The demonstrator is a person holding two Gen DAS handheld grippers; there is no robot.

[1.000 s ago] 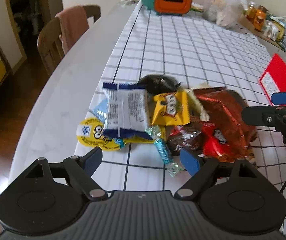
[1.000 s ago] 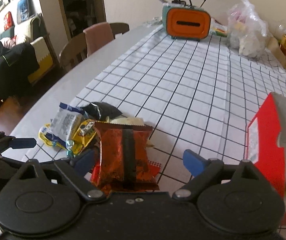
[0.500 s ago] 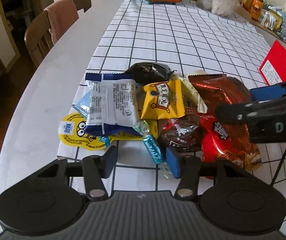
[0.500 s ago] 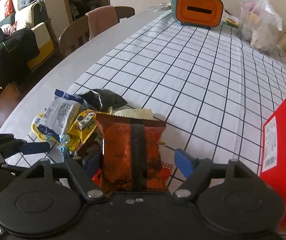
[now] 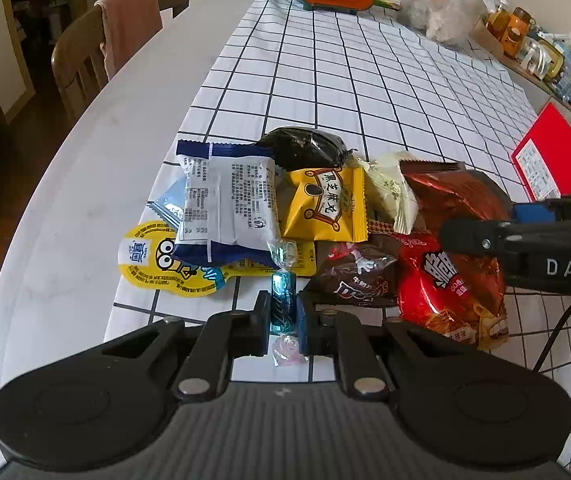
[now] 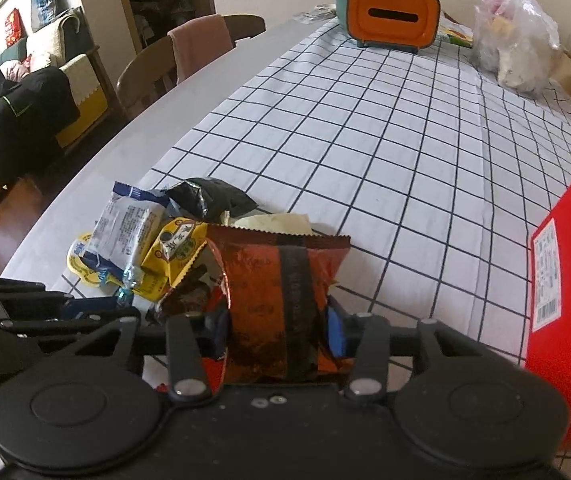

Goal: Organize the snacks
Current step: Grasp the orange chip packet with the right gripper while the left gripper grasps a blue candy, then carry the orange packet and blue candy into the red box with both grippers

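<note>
The blue candy [image 5: 283, 300] is now being pinched between the closed left gripper [image 5: 283, 312], previously wide; the red-brown packet [image 6: 281, 304] is being squeezed as the right gripper [image 6: 277, 332] is closing, so lifting looks possible.

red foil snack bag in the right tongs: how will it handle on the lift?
Probably floppy: the foil bag already buckles as the right tongs close on its sides. Likely light for its size, being puffy. The glossy foil could slip, and it may drag the brown packet lying against it.
</note>
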